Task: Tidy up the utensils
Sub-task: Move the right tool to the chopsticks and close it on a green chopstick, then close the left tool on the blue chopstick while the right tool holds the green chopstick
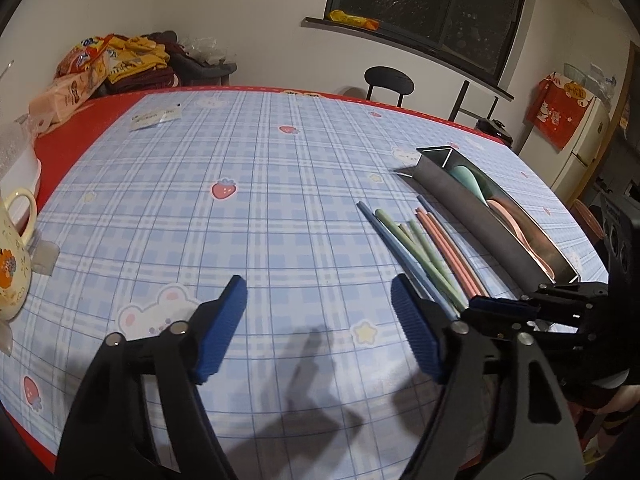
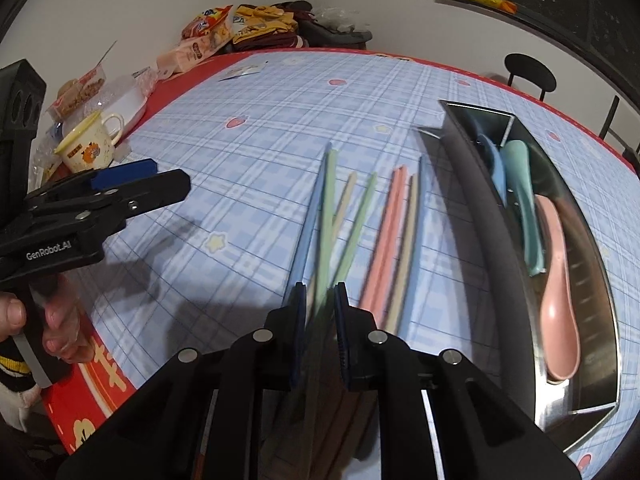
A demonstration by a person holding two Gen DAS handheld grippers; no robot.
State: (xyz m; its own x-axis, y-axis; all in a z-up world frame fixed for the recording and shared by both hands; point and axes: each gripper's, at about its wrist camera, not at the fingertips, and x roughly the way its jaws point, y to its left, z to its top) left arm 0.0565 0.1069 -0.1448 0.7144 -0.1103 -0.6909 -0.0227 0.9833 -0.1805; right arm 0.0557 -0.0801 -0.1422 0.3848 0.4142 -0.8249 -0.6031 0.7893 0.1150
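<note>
My right gripper (image 2: 321, 300) has its jaws drawn nearly together around the near ends of a green chopstick (image 2: 326, 216) and what looks like a blue chopstick (image 2: 306, 236); the picture is smeared there, so I judge the pads are pressing on them but cannot swear to both. My left gripper (image 1: 318, 320) stands wide apart over bare tablecloth (image 1: 240, 160) with nothing between its fingers.

Everything turns on the metal tray (image 2: 576, 320). The loose chopsticks lie in a fan just beside its long wall, on the side toward my left gripper, their long axes running roughly parallel to that wall and away from me. So the sticks in my right jaws already point the way the tray runs; I reckon they need only a lift and a sideways carry over the wall. The pink chopsticks (image 2: 384, 240) lie nearest the tray wall, the green and blue ones furthest from it.

Inside the tray a pink spoon (image 2: 556, 300) lies at the near end, a teal spoon (image 2: 524, 200) beyond it and a blue spoon (image 2: 494, 168) further still.

My right hand is by far the nearer to tray and sticks alike, pitched steeply down. My left hand (image 2: 56, 320) points less steeply, well apart from the tray, just short of the fan's near ends.
</note>
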